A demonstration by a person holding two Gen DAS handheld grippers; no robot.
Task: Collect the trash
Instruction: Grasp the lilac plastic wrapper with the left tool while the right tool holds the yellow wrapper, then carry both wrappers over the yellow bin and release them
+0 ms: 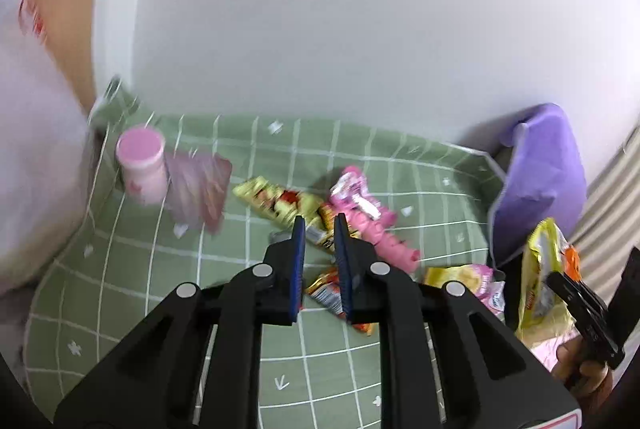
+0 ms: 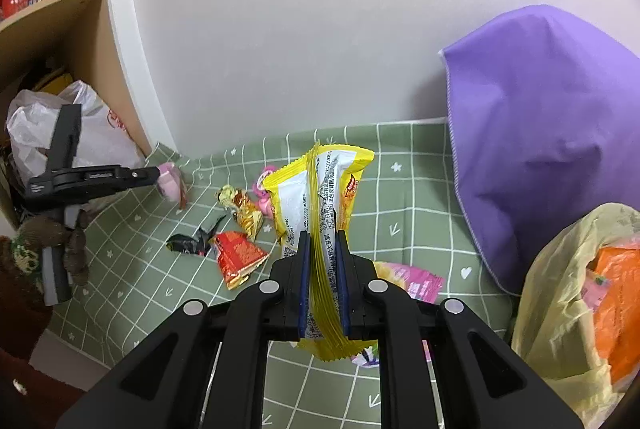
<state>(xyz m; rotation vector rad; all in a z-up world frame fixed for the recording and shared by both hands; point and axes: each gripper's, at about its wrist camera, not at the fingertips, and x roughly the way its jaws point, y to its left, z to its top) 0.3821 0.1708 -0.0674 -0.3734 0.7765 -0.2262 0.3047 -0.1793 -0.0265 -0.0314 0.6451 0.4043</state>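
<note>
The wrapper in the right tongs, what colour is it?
Yellow with a white printed back panel, wrapper clamped in the right tongs; clearest in the right wrist view.

A checked cloth (image 2: 416, 189) covers the table against the wall (image 2: 300, 29). Wrappers (image 2: 240, 257) lie scattered mid-cloth, a small jar (image 1: 142, 165) stands at the far left corner, a draped cloth (image 2: 540, 133) rises on the right, and a bag (image 2: 560, 293) (already holding things) sits in front of it.

Even, soft indoor light; the left wrist view is smeared by motion blur, the right wrist view sharp; fisheye bending and dark corners in both.
</note>
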